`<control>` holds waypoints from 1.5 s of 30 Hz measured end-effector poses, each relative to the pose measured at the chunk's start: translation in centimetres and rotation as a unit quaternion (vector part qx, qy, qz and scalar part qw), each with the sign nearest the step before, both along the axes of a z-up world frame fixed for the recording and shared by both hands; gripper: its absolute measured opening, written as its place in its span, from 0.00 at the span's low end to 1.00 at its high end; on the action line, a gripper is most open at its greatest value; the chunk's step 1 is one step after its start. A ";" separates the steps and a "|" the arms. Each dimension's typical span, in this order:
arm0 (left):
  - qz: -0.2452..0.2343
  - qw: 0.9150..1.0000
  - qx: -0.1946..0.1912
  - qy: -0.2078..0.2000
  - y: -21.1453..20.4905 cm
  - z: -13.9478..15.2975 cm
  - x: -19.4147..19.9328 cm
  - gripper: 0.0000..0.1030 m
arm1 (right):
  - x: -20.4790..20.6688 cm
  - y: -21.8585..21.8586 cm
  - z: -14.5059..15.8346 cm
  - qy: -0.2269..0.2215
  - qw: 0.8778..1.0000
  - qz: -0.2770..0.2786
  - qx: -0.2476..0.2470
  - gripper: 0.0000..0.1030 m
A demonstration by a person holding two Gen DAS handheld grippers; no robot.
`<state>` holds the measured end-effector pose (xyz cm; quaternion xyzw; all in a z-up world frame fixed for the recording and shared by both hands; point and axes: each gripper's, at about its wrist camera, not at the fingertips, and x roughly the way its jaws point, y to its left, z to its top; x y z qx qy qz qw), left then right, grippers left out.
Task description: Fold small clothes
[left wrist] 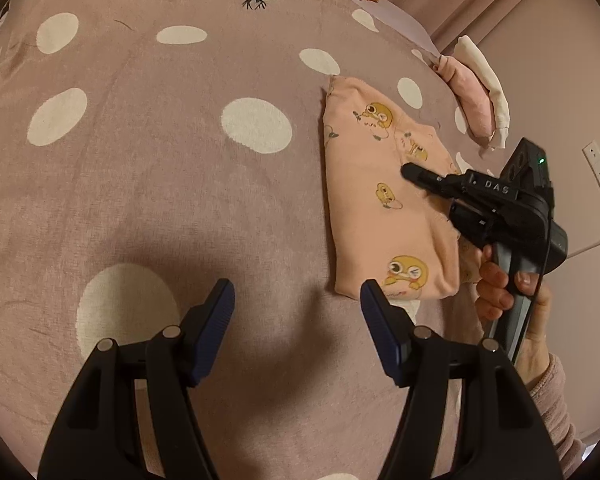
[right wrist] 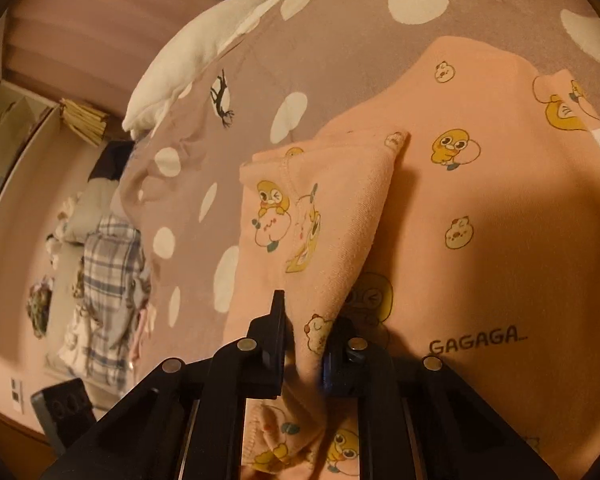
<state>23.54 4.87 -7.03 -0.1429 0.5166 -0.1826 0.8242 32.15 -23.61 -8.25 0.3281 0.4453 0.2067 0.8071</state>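
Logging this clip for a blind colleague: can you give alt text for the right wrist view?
The right claw is shut on a fold of a peach garment printed with yellow cartoon ducks and the word GAGAGA, lying on a mauve bedspread with white dots. A white plush toy lies at the bed's far edge, and plaid clothing is piled beyond.

A peach cotton garment (right wrist: 480, 184) printed with yellow cartoon ducks lies ahead of the gripper, on a mauve bedspread (left wrist: 160, 184) with white polka dots.
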 end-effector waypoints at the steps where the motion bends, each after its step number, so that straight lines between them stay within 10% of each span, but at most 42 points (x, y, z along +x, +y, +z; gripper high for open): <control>1: -0.002 1.000 -0.001 0.000 -0.1 0.0 0.1 0.63 | 0.0 -0.2 0.4 -0.005 1.000 -0.002 -0.008 0.13; 14: -0.069 0.997 0.001 -0.023 -7.4 1.0 1.5 0.63 | -0.1 -8.3 4.4 -0.033 0.993 -0.057 -0.100 0.12; 24: -0.148 0.987 0.004 -0.057 -15.2 1.9 2.7 0.63 | 0.3 -10.7 0.5 0.013 0.997 -0.078 -0.010 0.12; 36: -0.171 0.985 0.022 -0.027 -17.1 -1.3 4.1 0.63 | 2.9 -12.8 2.3 -0.052 0.989 -0.119 0.076 0.18; 45: -0.169 0.985 0.020 -0.028 -17.0 -1.4 4.0 0.66 | -0.3 -14.3 5.5 -0.087 0.984 -0.150 -0.027 0.28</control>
